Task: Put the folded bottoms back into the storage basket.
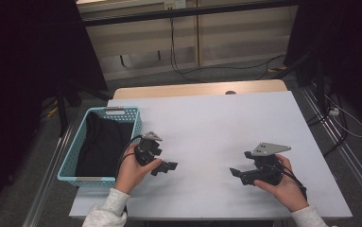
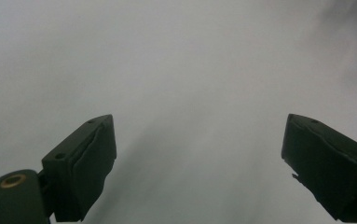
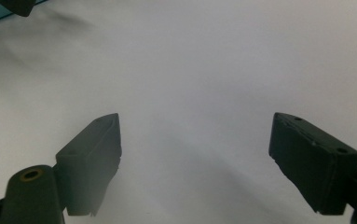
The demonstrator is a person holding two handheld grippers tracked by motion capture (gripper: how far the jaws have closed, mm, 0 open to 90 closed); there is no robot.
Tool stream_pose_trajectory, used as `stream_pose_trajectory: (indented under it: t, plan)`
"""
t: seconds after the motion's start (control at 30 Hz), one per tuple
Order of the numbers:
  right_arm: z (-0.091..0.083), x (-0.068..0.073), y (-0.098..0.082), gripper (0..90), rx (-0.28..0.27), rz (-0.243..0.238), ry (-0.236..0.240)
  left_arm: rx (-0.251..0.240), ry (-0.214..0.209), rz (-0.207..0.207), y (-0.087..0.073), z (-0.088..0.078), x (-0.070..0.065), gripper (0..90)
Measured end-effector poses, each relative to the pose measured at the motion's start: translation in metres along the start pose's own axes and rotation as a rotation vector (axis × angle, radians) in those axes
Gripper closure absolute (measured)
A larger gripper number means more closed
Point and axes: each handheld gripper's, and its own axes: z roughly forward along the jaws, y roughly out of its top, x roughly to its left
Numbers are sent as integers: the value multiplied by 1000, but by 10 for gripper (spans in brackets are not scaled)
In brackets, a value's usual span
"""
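Dark cloth (image 1: 104,142) lies in the basket (image 1: 70,156) (apparently done); both hand-held grippers, left (image 1: 165,167) and right (image 1: 237,173), rest released over the bare bench (image 1: 216,123).

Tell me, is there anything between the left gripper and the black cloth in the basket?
Only the basket's near wall stands between them. The left gripper is open over the bare table, just right of the black cloth.
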Motion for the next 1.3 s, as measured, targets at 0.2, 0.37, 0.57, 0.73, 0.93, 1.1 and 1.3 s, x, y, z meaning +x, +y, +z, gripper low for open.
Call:
stream_pose_trajectory:
  t: [0.2, 0.37, 0.57, 0.73, 0.93, 1.1, 1.3]
  plan:
    - [-1, -2, -1, 158, -1, 6, -6, -23, -6, 8, -6, -1, 0, 93]
    - [-1, -3, -2, 157, 6, 7, -7, -28, -18, 17, -9, 1, 0, 89]
    - [-2, -4, -2, 154, 6, 16, -8, -43, -25, 17, -15, 0, 4, 88]
    - [-2, -5, -3, 153, 10, 11, -13, -55, -26, 11, -18, -4, 5, 86]
    - [-4, -4, -5, 151, 16, 7, -15, -65, -27, 14, -21, -8, 4, 83]
    - [-9, -7, -11, 151, 17, 11, -26, -72, -28, 2, -23, -9, 4, 82]
    - [-11, -8, -11, 151, 11, 14, -30, -85, -34, 15, -27, -10, 3, 82]
